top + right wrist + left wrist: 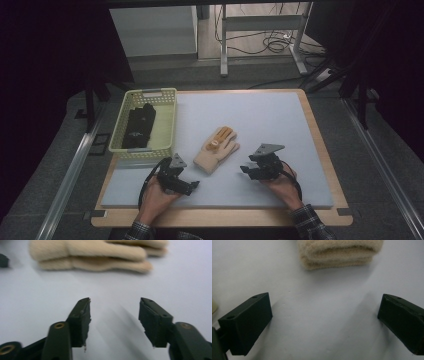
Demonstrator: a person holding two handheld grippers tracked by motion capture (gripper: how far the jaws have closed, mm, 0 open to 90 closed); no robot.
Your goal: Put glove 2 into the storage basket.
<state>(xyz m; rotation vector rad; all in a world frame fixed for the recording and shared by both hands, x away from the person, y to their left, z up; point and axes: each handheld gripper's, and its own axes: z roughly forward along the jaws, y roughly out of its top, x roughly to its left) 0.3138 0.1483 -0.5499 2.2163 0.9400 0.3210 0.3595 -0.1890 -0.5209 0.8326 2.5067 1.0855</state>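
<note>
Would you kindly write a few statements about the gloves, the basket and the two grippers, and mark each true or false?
1. The beige glove lies on the grey mat, between the two grippers. True.
2. The right gripper is clamped on the beige glove. False: its jaws stand apart over bare mat, with the glove ahead of them.
3. A dark glove lies inside the yellow basket. True.
4. The left gripper is shut. False: its jaws stand wide apart, nothing between them.
5. The basket stands at the mat's right edge. False: it is at the left.

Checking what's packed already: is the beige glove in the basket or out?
Out: the beige glove lies flat on the white mat, beside the basket.
</note>
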